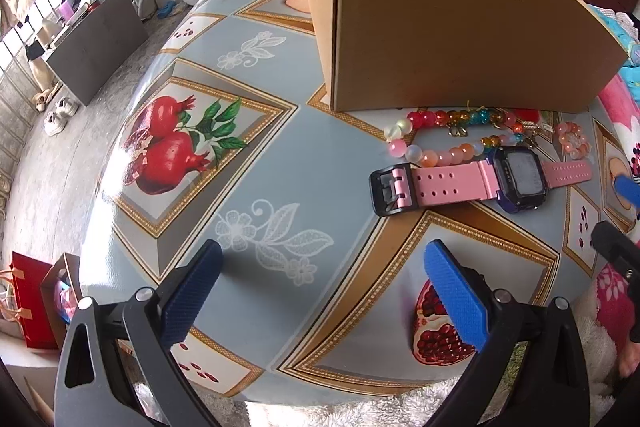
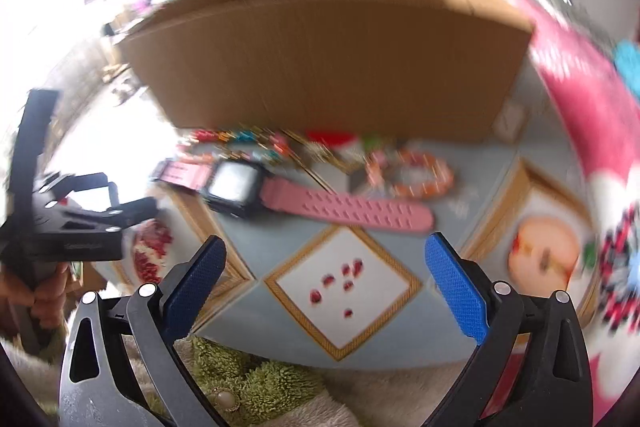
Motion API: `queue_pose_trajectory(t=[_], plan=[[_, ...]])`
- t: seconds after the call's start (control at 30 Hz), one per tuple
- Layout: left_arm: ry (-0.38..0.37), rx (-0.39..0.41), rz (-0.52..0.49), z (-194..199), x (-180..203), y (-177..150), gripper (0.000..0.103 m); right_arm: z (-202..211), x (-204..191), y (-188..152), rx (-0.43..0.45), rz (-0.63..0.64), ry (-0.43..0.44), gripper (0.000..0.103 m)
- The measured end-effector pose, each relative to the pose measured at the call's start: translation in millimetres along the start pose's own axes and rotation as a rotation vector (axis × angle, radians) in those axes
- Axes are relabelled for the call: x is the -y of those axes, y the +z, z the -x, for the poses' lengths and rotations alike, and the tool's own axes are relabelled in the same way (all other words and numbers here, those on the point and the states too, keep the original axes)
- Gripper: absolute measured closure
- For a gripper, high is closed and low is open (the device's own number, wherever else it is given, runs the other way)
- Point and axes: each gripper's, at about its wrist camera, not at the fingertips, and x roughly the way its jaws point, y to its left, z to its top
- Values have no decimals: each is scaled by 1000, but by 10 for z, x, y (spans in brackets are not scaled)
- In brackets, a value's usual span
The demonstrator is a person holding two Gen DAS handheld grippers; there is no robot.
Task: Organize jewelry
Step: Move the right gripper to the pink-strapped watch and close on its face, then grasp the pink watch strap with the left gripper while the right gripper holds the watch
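Note:
A pink-strapped digital watch (image 1: 480, 181) lies flat on the patterned tabletop (image 1: 280, 163), right of centre in the left wrist view. Behind it curls a multicoloured bead strand (image 1: 448, 135), and a small peach bead bracelet (image 1: 574, 141) sits further right. All lie in front of a brown cardboard box (image 1: 440, 19). My left gripper (image 1: 324, 291) is open over bare tablecloth, nearer than the watch. In the blurred right wrist view, the watch (image 2: 288, 199) and the peach bracelet (image 2: 420, 179) lie ahead of my right gripper (image 2: 324, 287), which is open and holds nothing.
The cardboard box (image 2: 328, 59) stands upright across the back of the table. The right gripper's blue pad (image 1: 628, 189) shows at the right edge of the left wrist view. A pink patterned cloth (image 2: 592, 115) lies to the right. A fluffy fabric (image 2: 256, 383) hangs at the table's near edge.

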Motion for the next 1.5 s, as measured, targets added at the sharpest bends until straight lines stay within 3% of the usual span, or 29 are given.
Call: queue_pose_trajectory(t=[0.1, 0.27, 0.33, 0.53, 0.73, 0.8, 1.0, 1.3, 1.5], plan=[[-16, 34, -12, 17, -14, -25, 4, 33, -137, 70, 30, 118, 76, 8], [-68, 104, -24, 118, -75, -93, 5, -99, -282, 182, 14, 245, 167, 22], [-86, 147, -42, 188, -89, -97, 5, -207, -335, 223, -14, 311, 169, 29], [-127, 223, -108, 304, -152, -52, 22, -420, -481, 315, -88, 420, 186, 43], [-197, 241, -188, 346, -164, -18, 41, -469, -517, 300, -119, 468, 157, 46], [-208, 245, -234, 357, -94, -36, 44, -537, -598, 327, -118, 482, 132, 52], [-227, 261, -368, 400, 156, -94, 45, -541, -576, 330, -145, 479, 170, 53], [-136, 281, -609, 372, 586, -267, 45, -510, -319, 419, -250, 427, 334, 53], [-79, 273, -719, 287, 802, -337, 48, -583, -158, 589, -324, 394, 466, 53]])
